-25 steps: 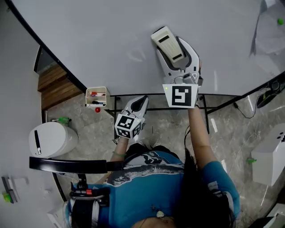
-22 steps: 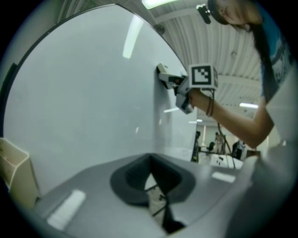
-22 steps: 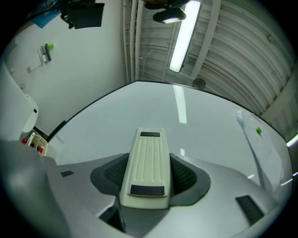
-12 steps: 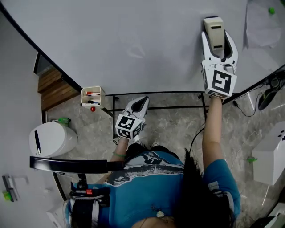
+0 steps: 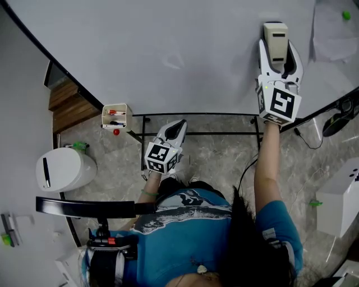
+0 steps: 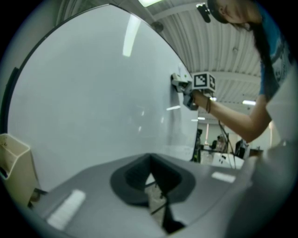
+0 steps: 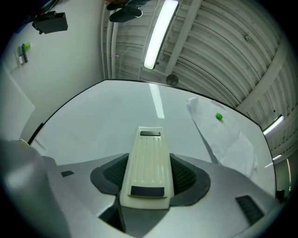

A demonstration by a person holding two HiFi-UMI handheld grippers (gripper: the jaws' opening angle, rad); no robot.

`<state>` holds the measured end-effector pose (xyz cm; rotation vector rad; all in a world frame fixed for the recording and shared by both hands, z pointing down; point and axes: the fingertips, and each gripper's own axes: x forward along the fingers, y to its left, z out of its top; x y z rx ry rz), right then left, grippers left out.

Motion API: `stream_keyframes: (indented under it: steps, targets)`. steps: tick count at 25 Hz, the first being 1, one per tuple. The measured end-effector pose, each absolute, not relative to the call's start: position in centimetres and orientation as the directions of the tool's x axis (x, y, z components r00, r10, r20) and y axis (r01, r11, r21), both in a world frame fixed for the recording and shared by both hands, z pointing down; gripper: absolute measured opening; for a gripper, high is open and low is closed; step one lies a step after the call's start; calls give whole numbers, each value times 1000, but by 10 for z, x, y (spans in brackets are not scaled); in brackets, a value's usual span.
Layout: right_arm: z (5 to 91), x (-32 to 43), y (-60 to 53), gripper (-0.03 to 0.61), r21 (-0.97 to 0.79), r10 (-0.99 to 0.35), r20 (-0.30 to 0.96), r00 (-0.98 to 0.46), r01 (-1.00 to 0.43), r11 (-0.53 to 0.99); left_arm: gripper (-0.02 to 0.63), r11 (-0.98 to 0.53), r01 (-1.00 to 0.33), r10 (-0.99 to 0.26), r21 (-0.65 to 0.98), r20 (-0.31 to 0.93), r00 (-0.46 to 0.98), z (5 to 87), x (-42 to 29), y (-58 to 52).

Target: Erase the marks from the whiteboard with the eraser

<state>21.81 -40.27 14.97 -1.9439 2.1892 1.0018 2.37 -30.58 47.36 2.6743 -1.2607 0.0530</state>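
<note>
The whiteboard (image 5: 168,50) fills the top of the head view and shows only faint smudges. My right gripper (image 5: 277,50) is raised at the board's right side, shut on the cream eraser (image 5: 275,37), which lies flat against the board. In the right gripper view the eraser (image 7: 148,160) sits between the jaws and points up the whiteboard (image 7: 93,125). My left gripper (image 5: 179,125) hangs low in front of the person, below the board's lower edge, shut with nothing in it. The left gripper view shows the left gripper (image 6: 151,179) and, far off, the right gripper (image 6: 182,85) on the board.
A cream marker holder (image 5: 116,116) hangs at the board's lower edge. A white paper sheet (image 5: 336,33) with a green magnet (image 5: 346,15) is on the board's right. The stand's black bars (image 5: 196,116) run below. A white bin (image 5: 64,171) and a white box (image 5: 339,202) stand on the floor.
My right gripper has swept the eraser from the board's middle to its right side, then edged slightly up. The left gripper has stayed in place.
</note>
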Motion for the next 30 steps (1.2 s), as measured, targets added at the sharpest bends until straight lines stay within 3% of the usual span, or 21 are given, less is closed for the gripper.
stream_keyframes:
  steps: [13, 30]
  targets:
    - [206, 76, -390, 262, 543, -863, -378, -336, -835, 88, 5, -577, -803, -797, 151, 111, 594, 470, -25, -281]
    - [346, -70, -399, 262, 700, -863, -137, -486, -664, 263, 5, -483, -860, -856, 162, 118, 503, 484, -80, -271]
